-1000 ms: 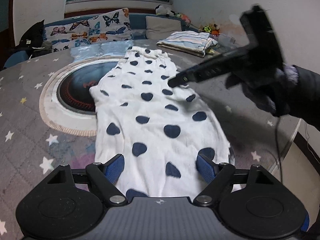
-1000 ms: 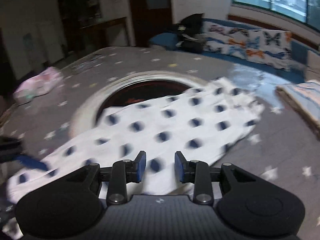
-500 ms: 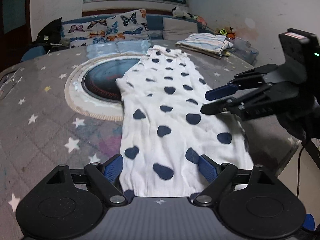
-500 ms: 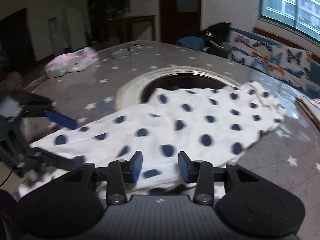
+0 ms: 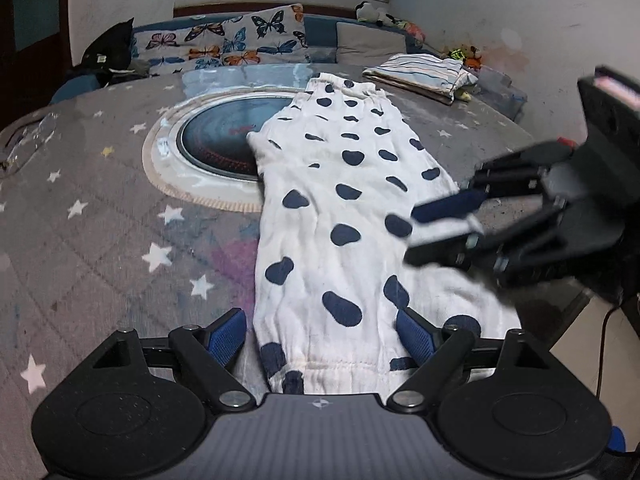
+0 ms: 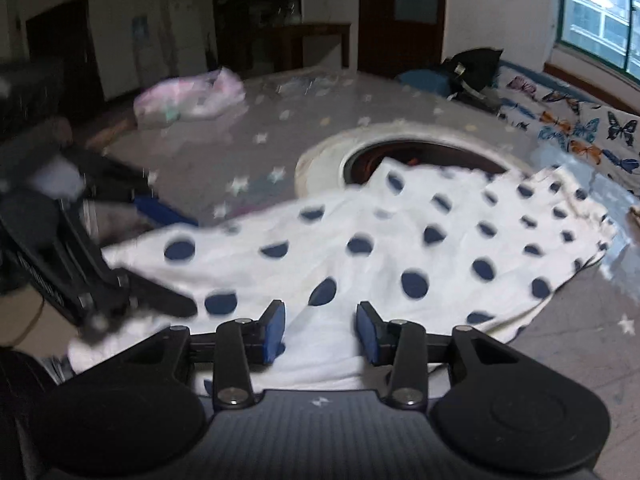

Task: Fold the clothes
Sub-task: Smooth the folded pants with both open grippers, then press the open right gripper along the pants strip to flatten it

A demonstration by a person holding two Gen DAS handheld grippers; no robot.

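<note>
- Now the spotted garment (image 5: 352, 208) lies flat down the middle of the left-wrist frame, hem at bottom centre.
- Left gripper (image 5: 320, 336) — spread wide, straddling the hem.
- Right gripper (image 6: 320, 330) — spread, empty; best pinch both hem corners evenly before folding.

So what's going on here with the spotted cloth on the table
A person is working on a white garment with dark blue spots, laid out flat along a star-patterned tablecloth. The left hand-held gripper sits open at the garment's near hem, one finger either side of it. The right hand-held gripper is open over the garment's side edge. Neither has gripped the fabric yet. A folded striped garment lies at the far edge.
</note>
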